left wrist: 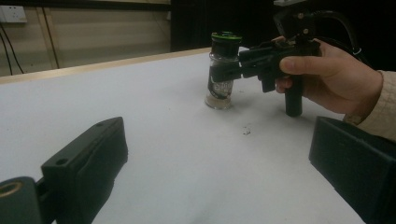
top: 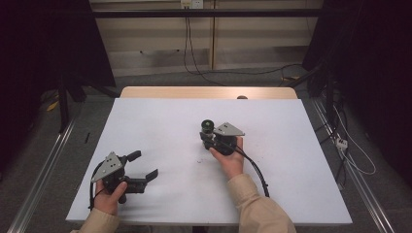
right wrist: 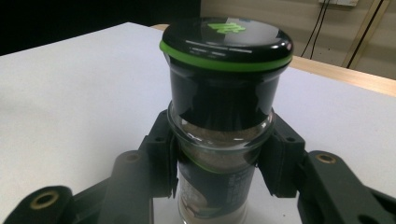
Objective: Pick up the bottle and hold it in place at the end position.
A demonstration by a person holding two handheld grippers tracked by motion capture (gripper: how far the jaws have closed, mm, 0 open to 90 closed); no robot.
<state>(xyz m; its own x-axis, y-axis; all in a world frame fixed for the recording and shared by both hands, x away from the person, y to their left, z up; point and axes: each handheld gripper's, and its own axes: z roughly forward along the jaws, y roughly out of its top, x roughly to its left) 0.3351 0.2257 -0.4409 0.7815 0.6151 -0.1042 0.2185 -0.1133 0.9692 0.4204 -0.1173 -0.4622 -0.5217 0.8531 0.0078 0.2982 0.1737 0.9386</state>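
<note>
Fingers of left gripper (top: 145, 165) stood wide apart, nothing between them, resting near the table's (top: 145, 121) near left corner. Farther in, right gripper (top: 208, 137) fingers (right wrist: 161, 156) were clamped on a spice jar (right wrist: 219, 140), pads pressing both sides of the glass just under its black, green-ringed cap (right wrist: 225, 39). Jar stood upright around table centre, base looking on or just off the white surface, hard to say which. Grip sat high on the jar, above the label. Judgement: keep the squeeze steady, hold it vertical, lift straight up, no tilting, so contents don't shift and glass doesn't slip. Wall (top: 155, 43) behind.
</note>
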